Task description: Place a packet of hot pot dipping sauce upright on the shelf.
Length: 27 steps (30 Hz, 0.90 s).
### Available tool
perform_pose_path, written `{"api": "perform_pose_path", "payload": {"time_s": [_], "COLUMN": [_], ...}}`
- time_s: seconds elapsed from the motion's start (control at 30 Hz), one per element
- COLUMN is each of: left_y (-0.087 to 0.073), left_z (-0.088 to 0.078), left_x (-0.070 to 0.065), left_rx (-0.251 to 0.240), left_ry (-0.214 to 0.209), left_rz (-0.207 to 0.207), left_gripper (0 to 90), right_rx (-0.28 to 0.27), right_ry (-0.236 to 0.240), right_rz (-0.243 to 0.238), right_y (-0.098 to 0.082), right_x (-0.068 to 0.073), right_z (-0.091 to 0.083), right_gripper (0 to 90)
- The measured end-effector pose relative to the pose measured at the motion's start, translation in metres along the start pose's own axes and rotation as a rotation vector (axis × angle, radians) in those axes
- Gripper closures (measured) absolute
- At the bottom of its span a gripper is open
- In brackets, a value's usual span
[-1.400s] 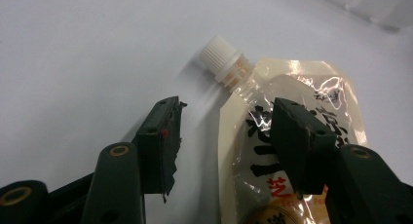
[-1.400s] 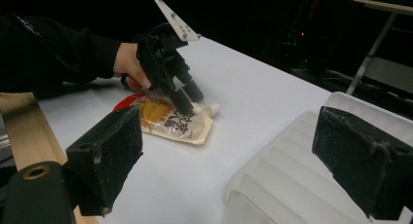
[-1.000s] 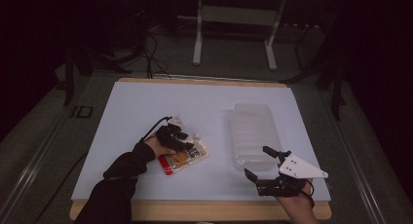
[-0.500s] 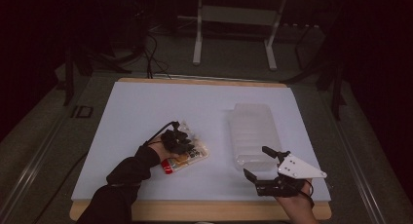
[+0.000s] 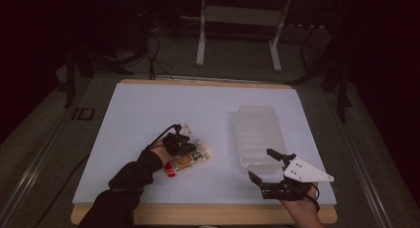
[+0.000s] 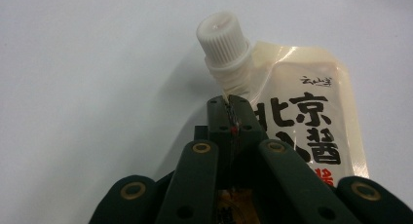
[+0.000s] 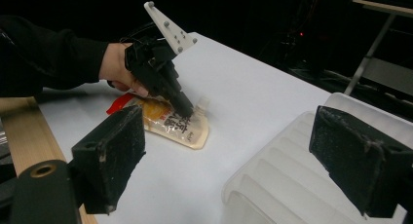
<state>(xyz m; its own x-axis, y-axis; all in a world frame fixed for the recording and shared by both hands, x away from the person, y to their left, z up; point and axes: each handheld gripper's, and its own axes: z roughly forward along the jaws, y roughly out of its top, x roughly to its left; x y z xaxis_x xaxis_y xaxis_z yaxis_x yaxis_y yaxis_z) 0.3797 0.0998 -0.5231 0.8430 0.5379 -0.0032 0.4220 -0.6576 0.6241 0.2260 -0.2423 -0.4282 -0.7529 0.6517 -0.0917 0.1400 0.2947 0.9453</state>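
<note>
The right gripper (image 5: 270, 164) rests at the near right edge of the table (image 5: 148, 114), jaws spread wide with nothing between them, aimed toward the clear plastic tray (image 5: 257, 136) just beyond it. The hand behind it sits low at the table edge.

Farther in, left of centre, the sauce pouch (image 5: 190, 161) lies flat on the table, well apart from the tray. The left gripper (image 6: 230, 109) has just been closing and its jaws now meet on the pouch's upper edge, just below the white screw cap (image 6: 221, 34); a thin strip of the pouch is pinched between them. The left hand (image 7: 119, 68) angles the gripper steeply down onto the pouch, sleeve trailing back to the near edge.

Step in hand, by judgement: securing the pouch. The next move likely calls for a straight lift, then carriage toward the tray, keeping the pinch firm since the hold is narrow.
</note>
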Motion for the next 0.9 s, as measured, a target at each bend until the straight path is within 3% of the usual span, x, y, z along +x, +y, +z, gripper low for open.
{"api": "perform_pose_path", "payload": {"time_s": [0.2, 0.43, 0.57, 0.9], "left_y": [-0.003, 0.002, 0.003, 0.003], "left_z": [-0.003, -0.022, -0.03, -0.052], "left_x": [0.006, 0.013, 0.014, 0.016], "left_rx": [-0.031, -0.072, -0.082, -0.132], "left_ry": [-0.04, -0.072, -0.073, -0.081], "left_rz": [-0.029, -0.029, -0.016, -0.04], "left_gripper": [90.0, 90.0, 90.0, 90.0], "right_rx": [-0.002, -0.002, -0.008, -0.012], "right_ry": [0.009, 0.017, 0.025, 0.018], "right_rz": [0.002, 0.001, 0.008, 0.008], "right_y": [0.0, -0.001, 0.0, 0.0], "right_x": [-0.001, -0.002, -0.002, -0.003], "right_z": [-0.001, -0.001, -0.002, -0.002], "right_gripper": [10.9, 10.9, 10.9, 10.9]}}
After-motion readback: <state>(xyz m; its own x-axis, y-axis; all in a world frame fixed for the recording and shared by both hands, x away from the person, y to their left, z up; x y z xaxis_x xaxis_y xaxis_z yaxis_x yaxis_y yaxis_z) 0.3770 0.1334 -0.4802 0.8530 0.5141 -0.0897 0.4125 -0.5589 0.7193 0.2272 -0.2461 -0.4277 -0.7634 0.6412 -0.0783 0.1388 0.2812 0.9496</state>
